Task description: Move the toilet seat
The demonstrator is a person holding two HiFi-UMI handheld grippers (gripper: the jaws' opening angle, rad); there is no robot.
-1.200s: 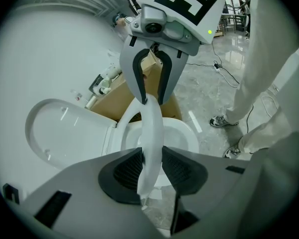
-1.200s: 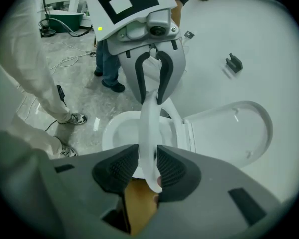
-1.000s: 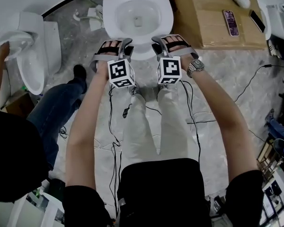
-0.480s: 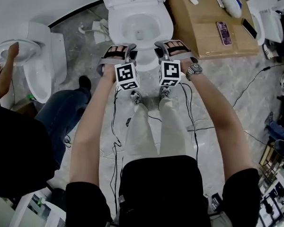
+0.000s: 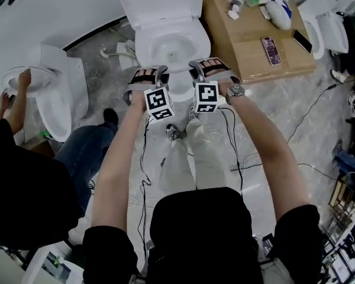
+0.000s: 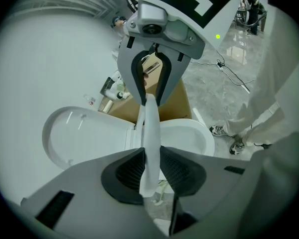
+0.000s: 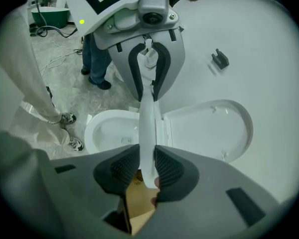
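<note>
Head view tells it — both hands have come up from the bowl [image 5: 171,46] since a second ago. Left gripper [image 6: 150,171] and right gripper [image 7: 148,169] have just been closing. Each now pinches the seat [image 6: 150,128] between its pads, edge-on, the rim running straight ahead to the opposite jaws. Bowl and lid [image 6: 84,133] lie beyond, below the jaws — so we judge the grip set and the lift under way.

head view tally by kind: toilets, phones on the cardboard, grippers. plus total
Toilets: 3 (centre toilet, left toilet, right toilet)
Phones: 2 (purple phone, dark phone)
Grippers: 2 (left gripper, right gripper; jaws have just been closing, clamped on the toilet seat)
Total: 7
</note>
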